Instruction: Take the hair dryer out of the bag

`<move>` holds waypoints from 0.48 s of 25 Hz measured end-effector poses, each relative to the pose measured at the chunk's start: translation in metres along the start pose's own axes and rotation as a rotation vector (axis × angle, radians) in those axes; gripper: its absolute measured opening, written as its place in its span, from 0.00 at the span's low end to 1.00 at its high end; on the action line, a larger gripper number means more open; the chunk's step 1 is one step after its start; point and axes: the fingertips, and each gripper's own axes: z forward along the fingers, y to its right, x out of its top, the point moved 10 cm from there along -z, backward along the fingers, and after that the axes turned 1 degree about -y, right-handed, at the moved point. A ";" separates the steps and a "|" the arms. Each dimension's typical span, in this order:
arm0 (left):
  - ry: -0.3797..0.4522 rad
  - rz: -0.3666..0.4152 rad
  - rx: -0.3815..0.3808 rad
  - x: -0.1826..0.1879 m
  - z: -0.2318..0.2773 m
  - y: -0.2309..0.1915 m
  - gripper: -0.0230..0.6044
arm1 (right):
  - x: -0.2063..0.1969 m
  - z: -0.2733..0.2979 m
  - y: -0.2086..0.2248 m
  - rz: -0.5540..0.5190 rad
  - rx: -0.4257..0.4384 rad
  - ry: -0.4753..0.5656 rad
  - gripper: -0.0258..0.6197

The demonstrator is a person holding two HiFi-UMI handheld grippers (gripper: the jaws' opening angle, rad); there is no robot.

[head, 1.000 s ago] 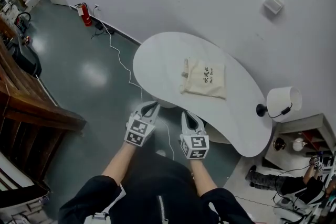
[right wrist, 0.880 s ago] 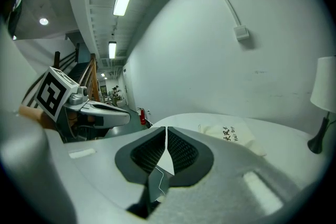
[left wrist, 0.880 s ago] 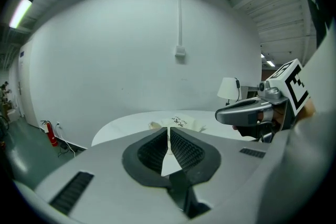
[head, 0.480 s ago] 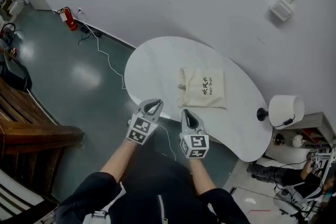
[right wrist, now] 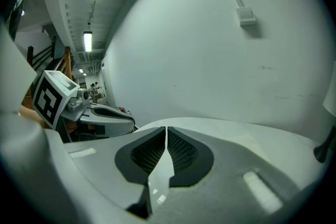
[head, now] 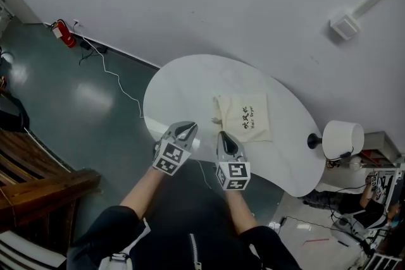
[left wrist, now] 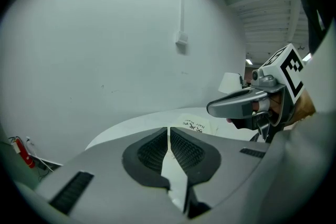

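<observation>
Approach step, nothing grasped yet. Left gripper (head: 182, 131): jaws pressed together, empty, over the worktop (head: 183, 82) near edge. Right gripper (head: 226, 141): jaws also closed, empty, near the bag (head: 243, 118). Bag lies flat mid-worktop; hair dryer not visible, presumably inside. Next: spread jaws, pin bag, find its opening.

I count one table (head: 180, 82), one bag (head: 244, 117) and one lamp (head: 342, 139). I also see one fire extinguisher (head: 64, 34) and two grippers: the left gripper (head: 184, 130) and the right gripper (head: 226, 138).
</observation>
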 end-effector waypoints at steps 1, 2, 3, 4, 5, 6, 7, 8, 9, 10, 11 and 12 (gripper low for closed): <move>-0.008 0.007 -0.008 0.001 0.003 -0.006 0.07 | 0.002 0.005 0.000 0.003 -0.010 0.000 0.05; -0.015 0.014 -0.016 0.001 0.007 -0.011 0.07 | 0.003 0.010 0.000 0.006 -0.023 0.002 0.05; -0.020 0.018 -0.024 0.002 0.010 -0.017 0.07 | 0.005 0.016 0.001 0.007 -0.036 0.006 0.05; -0.023 0.021 -0.033 0.003 0.013 -0.023 0.07 | 0.006 0.022 0.001 0.007 -0.050 0.009 0.05; -0.026 0.023 -0.042 0.004 0.016 -0.029 0.07 | 0.007 0.028 0.001 0.006 -0.062 0.009 0.05; -0.029 0.028 -0.052 0.004 0.018 -0.033 0.07 | 0.008 0.034 0.001 0.007 -0.072 0.009 0.05; -0.032 0.033 -0.063 0.004 0.020 -0.038 0.07 | 0.009 0.039 0.001 0.008 -0.081 0.007 0.05; -0.037 0.038 -0.076 0.003 0.022 -0.042 0.07 | 0.009 0.044 0.001 0.010 -0.091 0.006 0.05; -0.044 0.043 -0.089 0.003 0.023 -0.045 0.07 | 0.010 0.049 0.001 0.011 -0.103 0.006 0.05; -0.052 0.047 -0.103 0.002 0.025 -0.048 0.07 | 0.010 0.053 0.001 0.012 -0.116 0.007 0.05; -0.058 0.051 -0.117 0.002 0.026 -0.051 0.07 | 0.010 0.056 0.001 0.011 -0.130 0.006 0.05; -0.063 0.055 -0.130 0.001 0.028 -0.054 0.07 | 0.009 0.059 0.001 0.007 -0.144 0.000 0.05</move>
